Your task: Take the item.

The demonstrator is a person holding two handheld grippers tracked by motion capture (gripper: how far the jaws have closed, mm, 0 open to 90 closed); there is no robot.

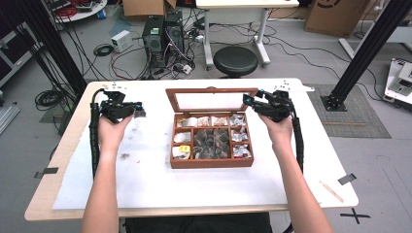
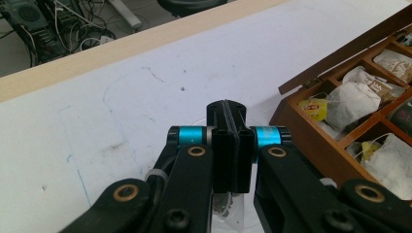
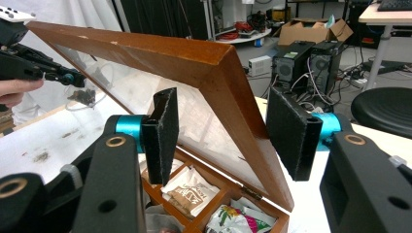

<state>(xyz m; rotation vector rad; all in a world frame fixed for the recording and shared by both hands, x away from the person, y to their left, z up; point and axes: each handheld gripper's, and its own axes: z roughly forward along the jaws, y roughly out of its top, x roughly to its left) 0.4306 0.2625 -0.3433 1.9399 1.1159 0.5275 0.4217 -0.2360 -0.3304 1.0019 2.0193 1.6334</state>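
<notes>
High view looks down over table; gripper views sit close, low; all share wooden box.

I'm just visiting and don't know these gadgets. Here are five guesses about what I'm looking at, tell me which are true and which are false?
1. The wooden box has its lid raised. True.
2. The left gripper has its jaws wide apart. False: in the left gripper view they are pressed together.
3. The right gripper has its jaws open on either side of the lid's corner. True: the right gripper view shows the wooden frame between them, with gaps on both sides.
4. The box's compartments are bare. False: they hold tea bags and small packets.
5. A black stool stands on the floor beyond the table. True.
</notes>
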